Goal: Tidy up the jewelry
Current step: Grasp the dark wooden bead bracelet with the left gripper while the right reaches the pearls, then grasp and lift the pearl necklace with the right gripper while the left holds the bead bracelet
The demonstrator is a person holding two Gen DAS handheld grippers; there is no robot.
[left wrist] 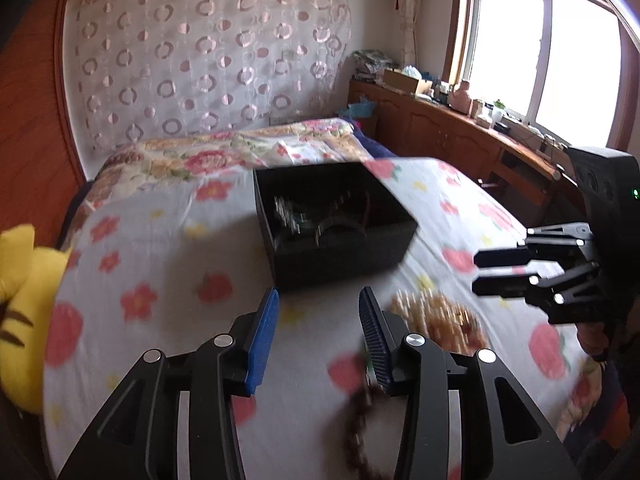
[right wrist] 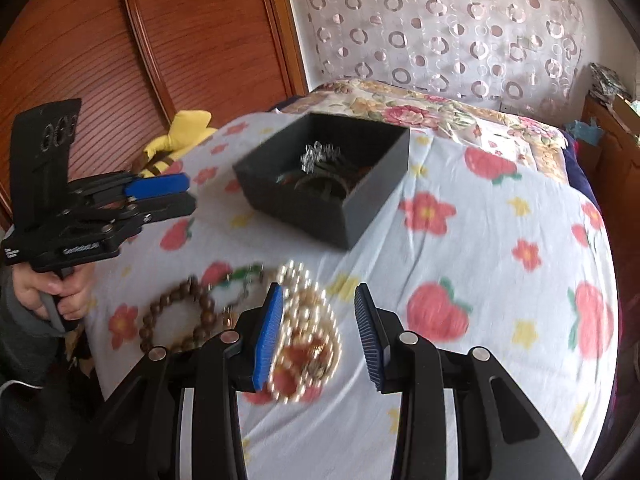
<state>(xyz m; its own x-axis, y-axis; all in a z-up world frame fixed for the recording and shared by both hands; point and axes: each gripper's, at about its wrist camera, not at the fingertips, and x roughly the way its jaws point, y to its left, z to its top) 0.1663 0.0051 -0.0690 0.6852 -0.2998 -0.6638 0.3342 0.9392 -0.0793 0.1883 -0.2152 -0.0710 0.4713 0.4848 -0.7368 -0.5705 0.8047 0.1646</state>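
A black open box (left wrist: 340,220) (right wrist: 324,184) sits on the floral bed and holds several pieces of jewelry. A pearl necklace (right wrist: 308,336) lies in a pile on the sheet, partly between my right gripper's (right wrist: 318,336) open fingers. It shows blurred in the left wrist view (left wrist: 436,316). A brown bead bracelet (right wrist: 180,312) and a green bead piece (right wrist: 240,276) lie left of the pearls. The brown bracelet also shows by my left gripper (left wrist: 318,340), which is open and empty above the sheet. My right gripper (left wrist: 496,272) shows at the right of the left wrist view, and my left gripper (right wrist: 168,196) at the left of the right wrist view.
A yellow striped plush toy (left wrist: 24,312) (right wrist: 176,140) lies at the bed's left edge. A wooden wardrobe (right wrist: 120,40) stands behind it. A wooden cabinet (left wrist: 460,128) with clutter runs under the window on the right. A curtain (left wrist: 208,52) hangs behind the bed.
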